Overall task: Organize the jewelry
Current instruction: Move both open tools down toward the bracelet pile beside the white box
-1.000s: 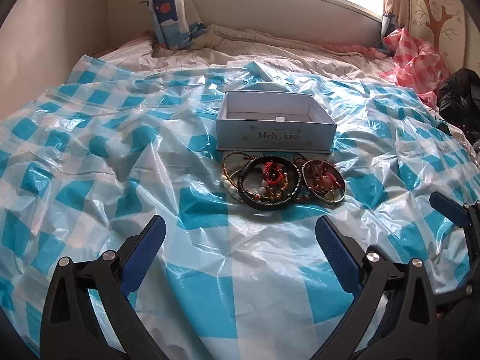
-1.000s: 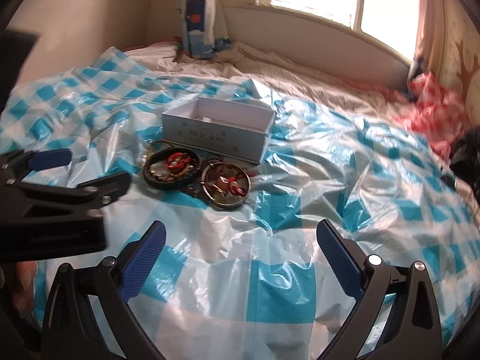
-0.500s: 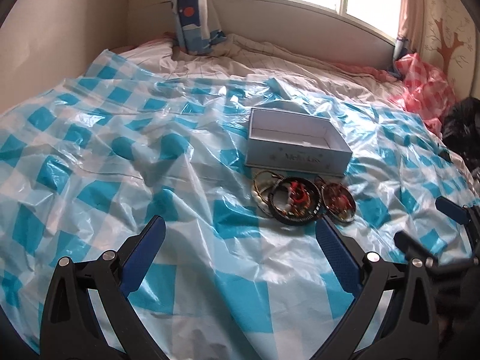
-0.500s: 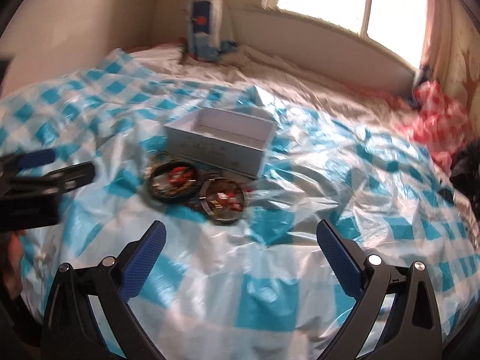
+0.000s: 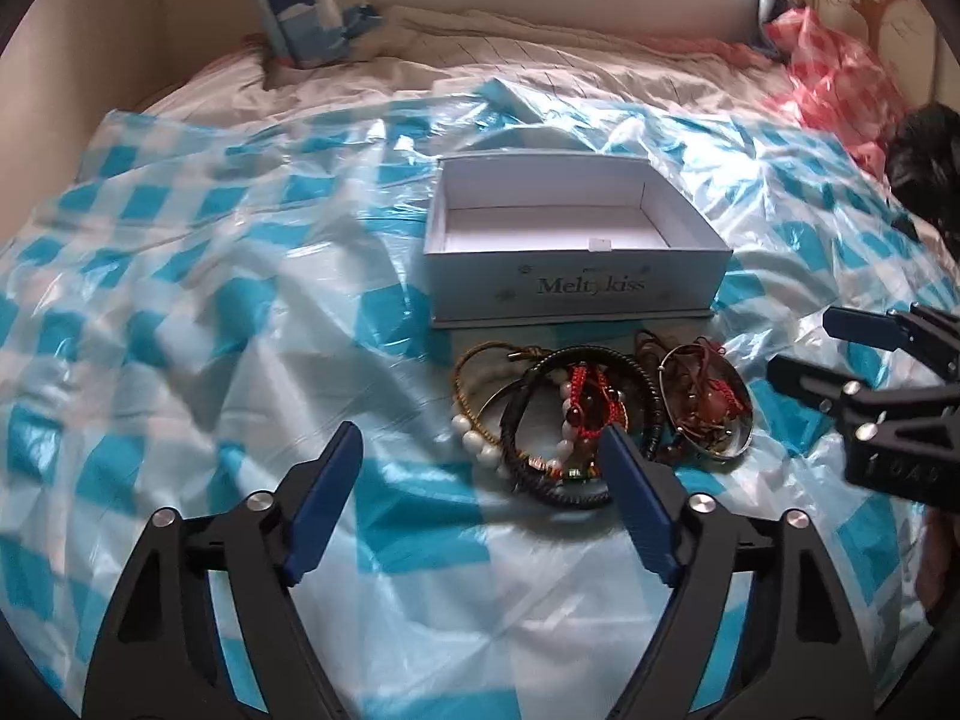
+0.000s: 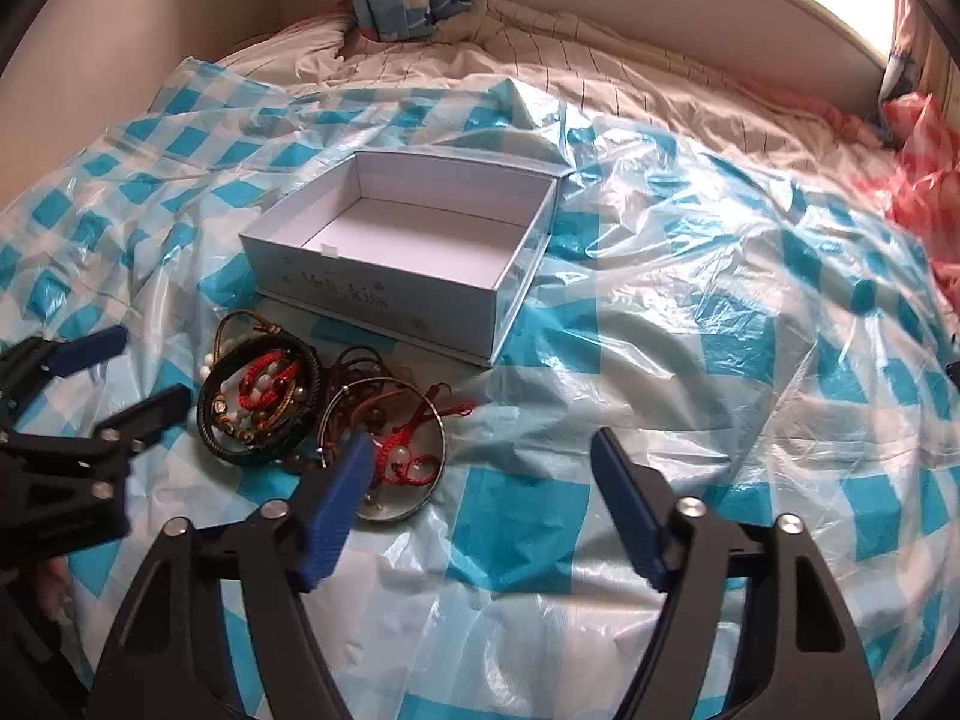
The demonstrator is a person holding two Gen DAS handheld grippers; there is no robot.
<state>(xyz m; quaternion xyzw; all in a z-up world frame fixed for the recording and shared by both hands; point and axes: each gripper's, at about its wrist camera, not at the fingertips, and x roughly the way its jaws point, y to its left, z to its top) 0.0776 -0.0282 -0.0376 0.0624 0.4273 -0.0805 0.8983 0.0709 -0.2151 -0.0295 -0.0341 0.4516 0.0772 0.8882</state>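
You've brought both claws nearer the bracelet pile (image 5: pixel 594 414); left gripper (image 5: pixel 480 450) and right gripper (image 6: pixel 480 456) jaws have just been closing, still apart, gripping nothing; empty Meltykiss box (image 5: pixel 576 294) at twelve o'clock.

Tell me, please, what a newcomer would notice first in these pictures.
First, the tangled pile of bracelets, red, black and pearl-white, lying on the blue-checked plastic sheet. Just behind it stands the open white box, with nothing inside. Both blue-padded tongs, left and right, hang open near the pile.
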